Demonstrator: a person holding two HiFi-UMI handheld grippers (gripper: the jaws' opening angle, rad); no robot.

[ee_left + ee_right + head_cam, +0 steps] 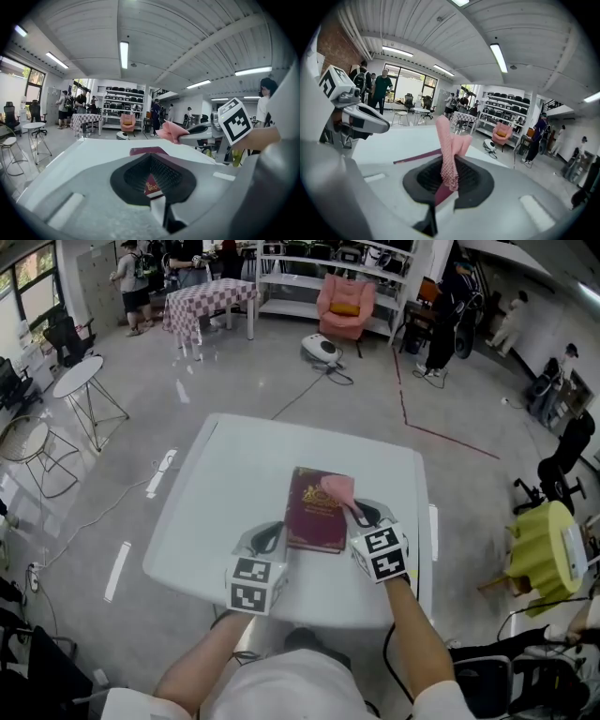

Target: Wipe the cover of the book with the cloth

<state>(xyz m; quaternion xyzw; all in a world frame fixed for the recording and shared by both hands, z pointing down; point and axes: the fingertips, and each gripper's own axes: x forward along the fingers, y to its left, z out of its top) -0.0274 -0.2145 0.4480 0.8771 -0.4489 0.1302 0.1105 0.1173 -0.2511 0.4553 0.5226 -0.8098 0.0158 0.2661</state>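
A maroon book (315, 514) with gold print lies flat in the middle of the white table (225, 484). My right gripper (357, 513) is shut on a pink cloth (337, 487), which hangs over the book's far right part. In the right gripper view the pink cloth (451, 154) stands up from the closed jaws of the right gripper (449, 182). My left gripper (274, 532) is shut, its tips at the book's near left edge. In the left gripper view the book (147, 151) shows past the left gripper (154, 188); I cannot tell whether it is pinched.
Round wire-legged side tables (82, 377) stand on the floor to the left. A yellow stool (544, 545) is at the right. Far back are a pink armchair (344, 302), a checkered table (206, 298), shelving and several people.
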